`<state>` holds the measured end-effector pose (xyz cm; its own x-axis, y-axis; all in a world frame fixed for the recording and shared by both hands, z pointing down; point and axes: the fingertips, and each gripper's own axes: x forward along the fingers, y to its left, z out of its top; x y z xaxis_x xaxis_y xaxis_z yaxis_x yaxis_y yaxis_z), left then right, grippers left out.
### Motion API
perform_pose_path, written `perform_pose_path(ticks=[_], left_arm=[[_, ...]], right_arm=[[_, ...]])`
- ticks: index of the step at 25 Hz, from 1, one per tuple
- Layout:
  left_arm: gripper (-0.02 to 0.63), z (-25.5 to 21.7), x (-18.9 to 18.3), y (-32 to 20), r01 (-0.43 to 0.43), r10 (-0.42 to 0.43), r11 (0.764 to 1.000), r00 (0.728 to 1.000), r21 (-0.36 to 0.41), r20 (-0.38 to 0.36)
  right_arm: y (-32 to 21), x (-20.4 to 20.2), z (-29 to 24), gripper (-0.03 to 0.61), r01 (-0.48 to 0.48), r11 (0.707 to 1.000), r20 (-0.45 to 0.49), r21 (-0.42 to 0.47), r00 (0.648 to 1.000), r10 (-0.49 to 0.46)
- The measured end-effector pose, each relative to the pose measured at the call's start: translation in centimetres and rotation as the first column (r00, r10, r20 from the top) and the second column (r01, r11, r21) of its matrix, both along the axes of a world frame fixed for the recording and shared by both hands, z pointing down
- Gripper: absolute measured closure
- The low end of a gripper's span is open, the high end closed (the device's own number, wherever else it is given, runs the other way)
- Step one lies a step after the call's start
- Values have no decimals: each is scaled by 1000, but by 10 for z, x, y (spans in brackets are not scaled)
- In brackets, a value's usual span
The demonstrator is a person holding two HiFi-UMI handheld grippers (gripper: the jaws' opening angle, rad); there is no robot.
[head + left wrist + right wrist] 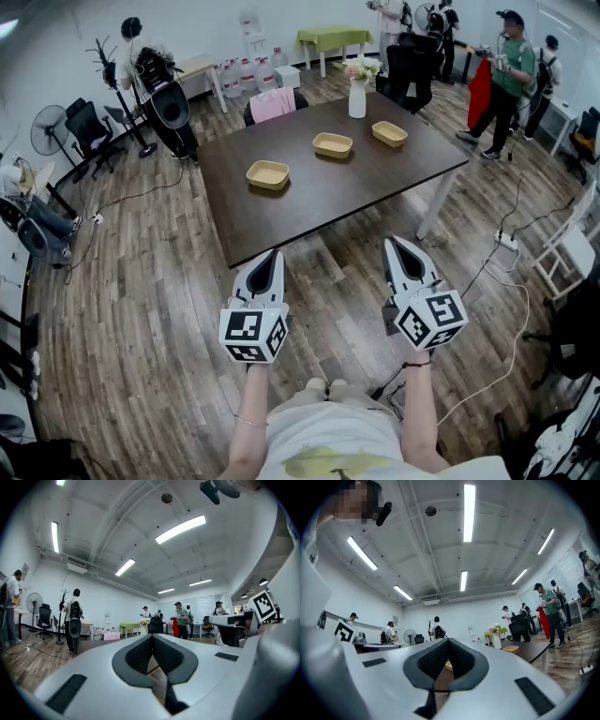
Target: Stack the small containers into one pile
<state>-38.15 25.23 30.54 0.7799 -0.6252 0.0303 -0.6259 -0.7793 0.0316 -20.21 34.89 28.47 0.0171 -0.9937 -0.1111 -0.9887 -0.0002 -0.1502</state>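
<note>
- Left gripper (274, 255), lower middle-left of the head view: jaws closed together, nothing between them.
- Right gripper (395, 244), lower middle-right: jaws closed too, empty.
- Three small containers (333, 144) lie apart on the table (356, 192), upper middle.

The left forearm (247, 412) and right forearm (419, 408) reach forward side by side. The left gripper (270, 258) and right gripper (401, 246) point roughly level, jaws closed together, holding nothing.

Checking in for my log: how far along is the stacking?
Done: nothing; the three containers sit apart on the table. In hand: nothing; the left claw and right claw are shut, empty, short of the table. Left: all the stacking.
</note>
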Motion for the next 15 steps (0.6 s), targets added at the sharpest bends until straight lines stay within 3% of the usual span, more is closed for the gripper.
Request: perform_pose_path(ticks=[15], left_arm=[[589, 6, 27, 0, -11, 11, 1000, 1000, -8, 2]], right_arm=[[-3, 28, 8, 557, 3, 1000, 59, 19, 998, -4]])
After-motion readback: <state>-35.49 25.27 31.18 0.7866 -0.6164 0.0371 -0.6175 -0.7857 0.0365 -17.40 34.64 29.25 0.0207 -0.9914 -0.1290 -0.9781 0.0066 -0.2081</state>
